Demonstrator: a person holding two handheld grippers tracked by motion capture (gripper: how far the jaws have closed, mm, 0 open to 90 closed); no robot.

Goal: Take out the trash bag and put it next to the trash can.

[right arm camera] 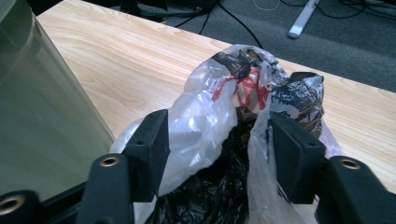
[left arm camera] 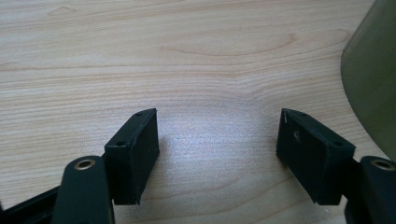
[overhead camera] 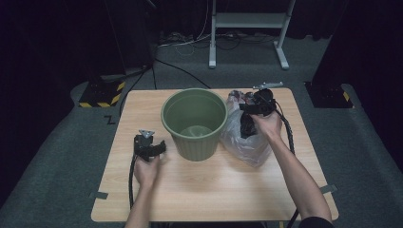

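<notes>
A: Right gripper view check: right claw (right arm camera: 212,154) half open, straddling neck of plastic bag (right arm camera: 210,126), not clamped yet. Probably lining up a lift into green bucket (overhead camera: 194,121).

B: Bag contents?

A: Dark crumpled trash. Bucket looks empty. Left claw (left arm camera: 217,149) wide open, holding nothing, hovering over table (left arm camera: 140,56).

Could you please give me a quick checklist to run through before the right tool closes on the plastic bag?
1. Bag between the jaws: the plastic bag bulges between the right tool jaws. Ok.
2. Jaws spread: both sit apart, not pinching yet. Ok.
3. Bag closed at the top: its neck looks bunched, but no firm knot is visible. Cannot tell.
4. Green bucket upright beside the bag, mouth open. Ok.
5. Left tool out of the way: open, low over the table left of the bucket. Ok.
</notes>
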